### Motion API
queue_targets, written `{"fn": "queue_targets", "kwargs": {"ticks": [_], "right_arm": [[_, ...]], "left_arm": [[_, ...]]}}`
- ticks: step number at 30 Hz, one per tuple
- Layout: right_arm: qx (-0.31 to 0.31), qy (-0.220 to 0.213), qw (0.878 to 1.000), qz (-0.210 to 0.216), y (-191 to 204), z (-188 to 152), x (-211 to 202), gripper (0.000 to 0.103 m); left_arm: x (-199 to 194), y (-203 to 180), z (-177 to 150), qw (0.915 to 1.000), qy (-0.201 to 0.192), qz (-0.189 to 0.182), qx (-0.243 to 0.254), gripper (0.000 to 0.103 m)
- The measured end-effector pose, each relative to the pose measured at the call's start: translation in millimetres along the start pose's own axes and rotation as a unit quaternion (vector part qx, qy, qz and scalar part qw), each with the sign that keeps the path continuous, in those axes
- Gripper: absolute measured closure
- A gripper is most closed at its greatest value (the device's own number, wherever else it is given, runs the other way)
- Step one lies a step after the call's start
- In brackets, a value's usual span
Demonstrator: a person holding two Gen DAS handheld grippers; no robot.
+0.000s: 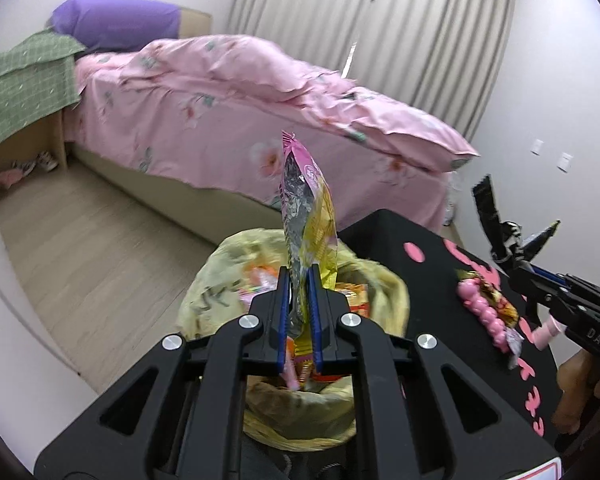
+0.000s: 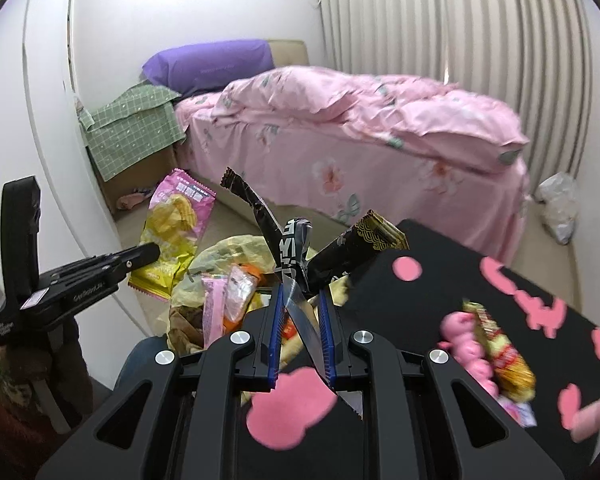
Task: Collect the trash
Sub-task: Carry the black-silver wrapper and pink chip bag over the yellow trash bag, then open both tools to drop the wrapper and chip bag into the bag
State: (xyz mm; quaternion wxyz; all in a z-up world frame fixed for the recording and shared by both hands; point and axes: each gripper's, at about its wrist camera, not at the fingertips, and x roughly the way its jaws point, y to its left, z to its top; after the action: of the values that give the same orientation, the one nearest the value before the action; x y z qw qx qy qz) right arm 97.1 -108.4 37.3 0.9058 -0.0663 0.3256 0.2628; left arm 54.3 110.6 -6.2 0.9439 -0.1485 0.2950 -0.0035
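Observation:
My left gripper (image 1: 299,280) is shut on a pink and yellow chip bag (image 1: 306,216), held upright above the yellow-lined trash bin (image 1: 204,296). The bin holds several wrappers. My right gripper (image 2: 302,300) is shut on a bundle of black wrappers (image 2: 296,248) over the bin's edge (image 2: 220,252). The left gripper (image 2: 148,254) and its chip bag (image 2: 172,232) show at the left of the right wrist view. The right gripper (image 1: 516,260) with the black wrappers (image 1: 488,204) shows at the right of the left wrist view.
A black table with pink shapes (image 2: 500,280) stands right of the bin and carries a pink toy (image 2: 464,344) with a snack wrapper (image 2: 504,360) on it. A bed with pink bedding (image 1: 240,100) lies behind. A white plastic bag (image 2: 560,204) lies on the floor.

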Motion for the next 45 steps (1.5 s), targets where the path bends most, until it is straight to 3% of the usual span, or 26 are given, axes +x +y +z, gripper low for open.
{"fn": "queue_targets", "kwargs": {"ticks": [10, 20, 22, 24, 25, 26, 28, 37, 45], "right_arm": [[-0.01, 0.061, 0.997, 0.039, 5.1, 2.5, 98.7, 0.087], [0.014, 0.095, 0.994, 0.059, -0.8, -1.4, 139.4, 0.087], [0.019, 0.094, 0.993, 0.065, -1.2, -1.5, 141.8, 0.086], [0.02, 0.097, 0.993, 0.068, -1.5, -1.3, 144.4, 0.085], [0.022, 0.099, 0.993, 0.063, -2.0, -1.1, 145.4, 0.082], [0.026, 0.099, 0.993, 0.062, -3.0, -1.5, 145.6, 0.071], [0.033, 0.1, 0.992, 0.073, -3.8, -1.9, 145.5, 0.06], [0.031, 0.078, 0.994, 0.066, -6.2, -1.8, 115.6, 0.06], [0.018, 0.025, 1.0, -0.002, -50.2, -19.9, 33.6, 0.059]], "left_arm": [[55.5, 17.5, -19.9, 0.9981, 0.059, 0.001, -0.019, 0.095], [87.6, 15.2, -26.4, 0.9951, 0.095, -0.016, -0.025, 0.094], [88.7, 16.0, -26.1, 0.9947, 0.097, -0.018, -0.029, 0.091], [88.6, 17.3, -26.8, 0.9943, 0.099, -0.019, -0.035, 0.073], [87.8, 18.8, -27.5, 0.9941, 0.099, -0.022, -0.04, 0.069], [85.9, 20.5, -28.3, 0.9939, 0.098, -0.024, -0.045, 0.066], [81.0, 22.8, -29.1, 0.9939, 0.096, -0.022, -0.05, 0.066], [51.2, 14.8, -18.4, 0.9973, 0.066, -0.004, -0.032, 0.057], [32.4, -28.3, -10.9, 0.9981, 0.054, -0.027, 0.009, 0.053]]}}
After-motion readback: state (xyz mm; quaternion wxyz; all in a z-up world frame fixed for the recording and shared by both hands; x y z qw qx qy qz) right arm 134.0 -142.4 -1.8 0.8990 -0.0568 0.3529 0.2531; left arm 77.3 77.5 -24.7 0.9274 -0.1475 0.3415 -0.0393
